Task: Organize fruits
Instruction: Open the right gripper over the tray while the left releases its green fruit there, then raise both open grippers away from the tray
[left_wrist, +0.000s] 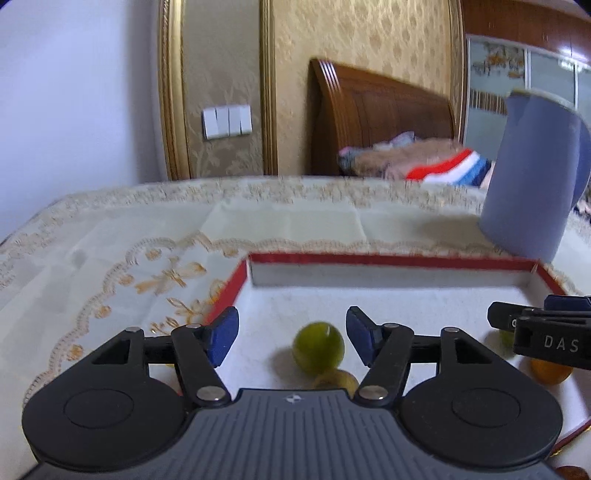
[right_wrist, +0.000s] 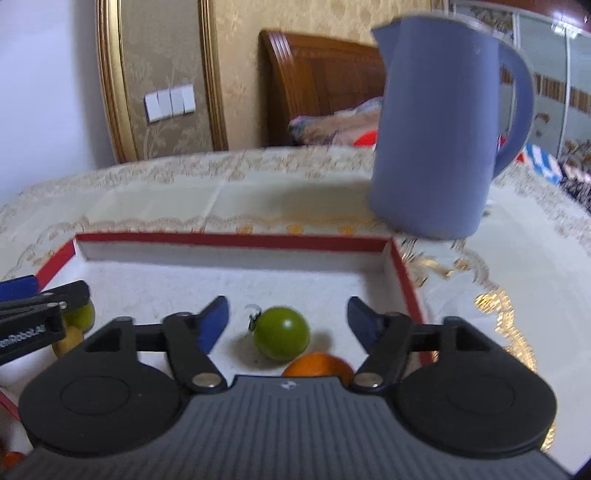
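Observation:
A shallow white tray with a red rim lies on the table and holds small fruits. In the left wrist view my left gripper is open over the tray, with a green fruit lying between its fingers and a yellowish fruit just behind it. In the right wrist view my right gripper is open over the tray, with a green tomato-like fruit between its fingers and an orange fruit behind it. Each gripper shows at the edge of the other's view.
A tall blue jug stands on the embroidered tablecloth just beyond the tray's far right corner. More small fruits lie near the tray's sides: an orange one and green-yellow ones. A bed and wall lie behind the table.

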